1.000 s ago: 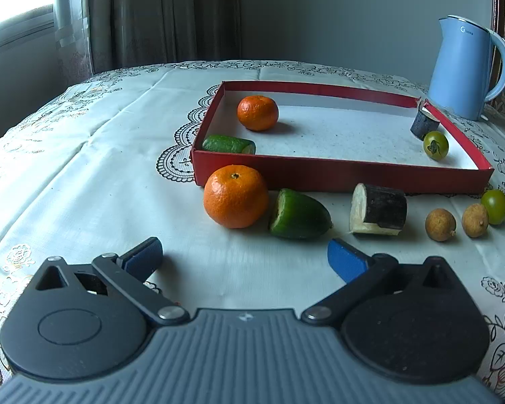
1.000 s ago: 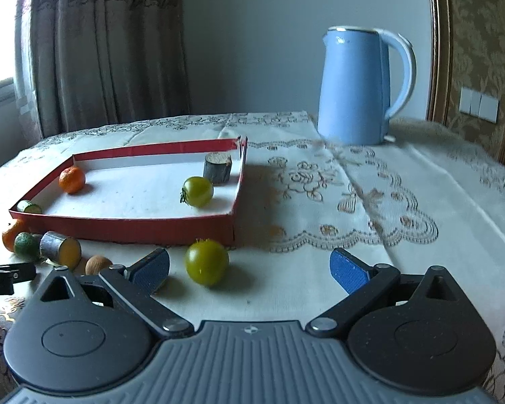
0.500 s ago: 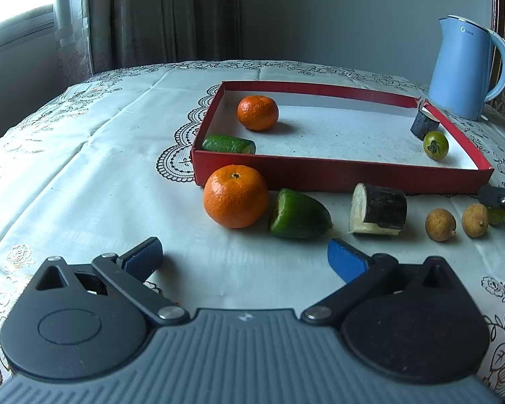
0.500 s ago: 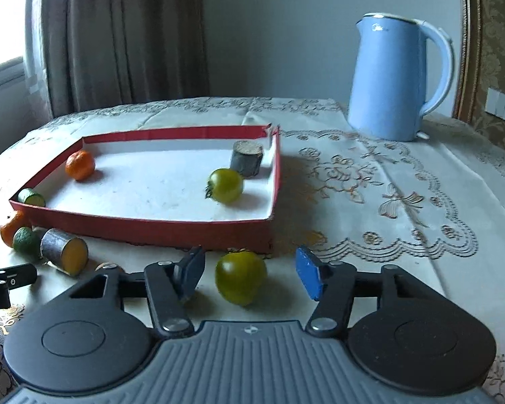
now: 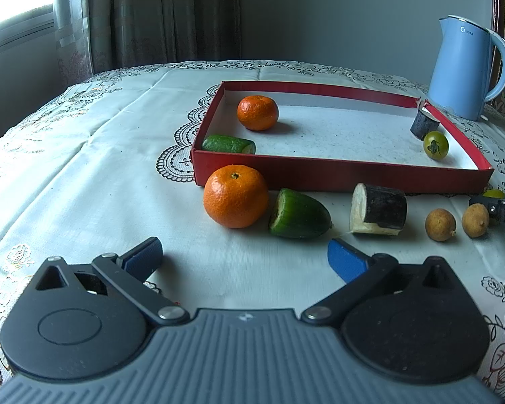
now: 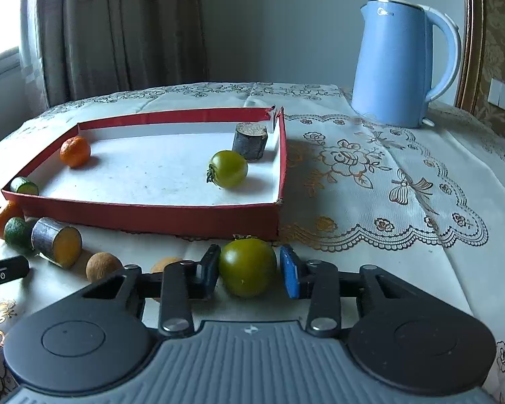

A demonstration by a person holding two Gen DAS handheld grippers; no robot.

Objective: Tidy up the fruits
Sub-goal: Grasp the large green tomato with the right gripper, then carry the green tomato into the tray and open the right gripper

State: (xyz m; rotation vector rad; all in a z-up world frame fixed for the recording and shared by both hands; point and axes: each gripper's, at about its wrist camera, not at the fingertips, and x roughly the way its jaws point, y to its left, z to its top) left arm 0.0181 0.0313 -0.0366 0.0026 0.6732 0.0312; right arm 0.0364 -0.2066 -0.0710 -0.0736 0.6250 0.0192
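My right gripper [image 6: 249, 269] is closing on a green tomato [image 6: 247, 264] on the cloth just in front of the red tray [image 6: 151, 215]; both pads touch its sides. Inside the tray lie an orange [image 6: 74, 150], a cucumber piece [image 6: 24, 186], a dark stem piece [image 6: 249, 140] and a second green tomato [image 6: 228, 168]. My left gripper [image 5: 244, 256] hovers open and empty over the cloth. Ahead of it lie an orange [image 5: 235, 195], a cucumber end [image 5: 298, 213], a dark cut stem piece [image 5: 378, 208] and two brown longans [image 5: 440, 224].
A blue kettle [image 6: 400, 67] stands on the tablecloth behind and right of the tray. Curtains and a window fill the far left. Bare lace-patterned cloth [image 6: 404, 202] spreads to the right of the tray.
My right gripper moved forward around the green tomato and its jaws came together from wide apart onto its sides. The left gripper has kept still.
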